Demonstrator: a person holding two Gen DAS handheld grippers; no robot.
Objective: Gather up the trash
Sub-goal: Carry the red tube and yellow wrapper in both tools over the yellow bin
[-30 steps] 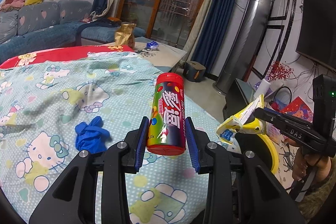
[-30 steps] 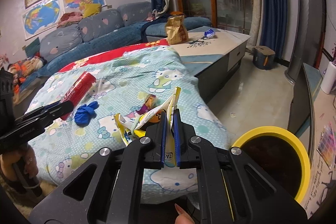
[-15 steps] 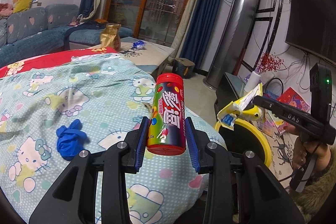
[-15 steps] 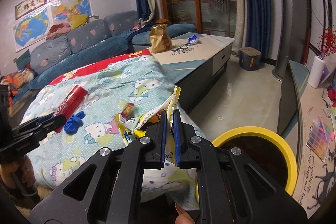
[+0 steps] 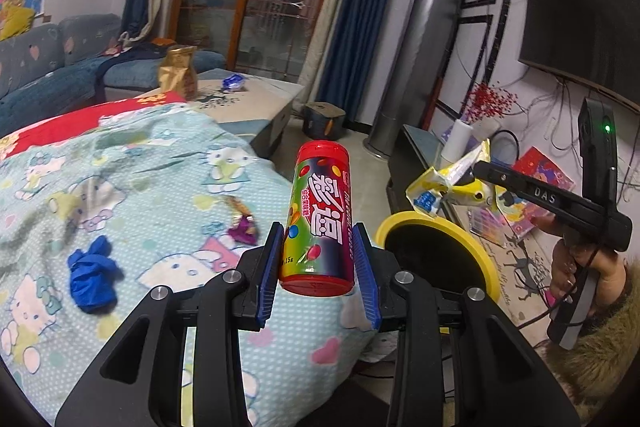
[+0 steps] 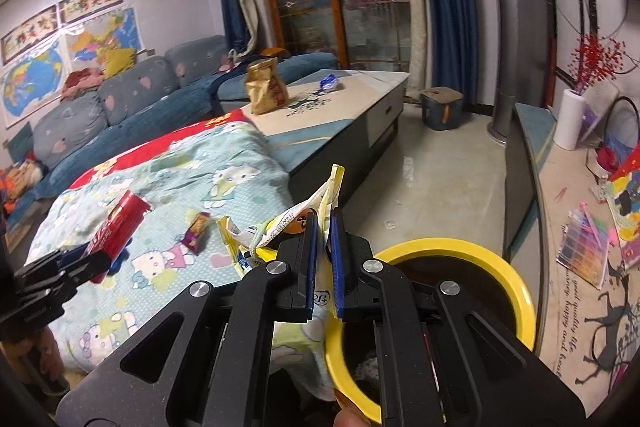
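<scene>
red-capped candy tube (image 5: 318, 219) upright in left fingers (image 5: 269, 267); right fingers (image 6: 310, 259) pinch crumpled yellow wrapper (image 6: 276, 231).

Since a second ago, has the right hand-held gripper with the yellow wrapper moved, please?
Yes. The right hand-held gripper, shut on the yellow wrapper, has shifted off the bed toward the yellow-rimmed bin.

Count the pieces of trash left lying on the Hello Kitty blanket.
2: a crumpled blue glove near the blanket's left side, and a purple candy wrapper nearer the middle. The claws may hide others.
</scene>
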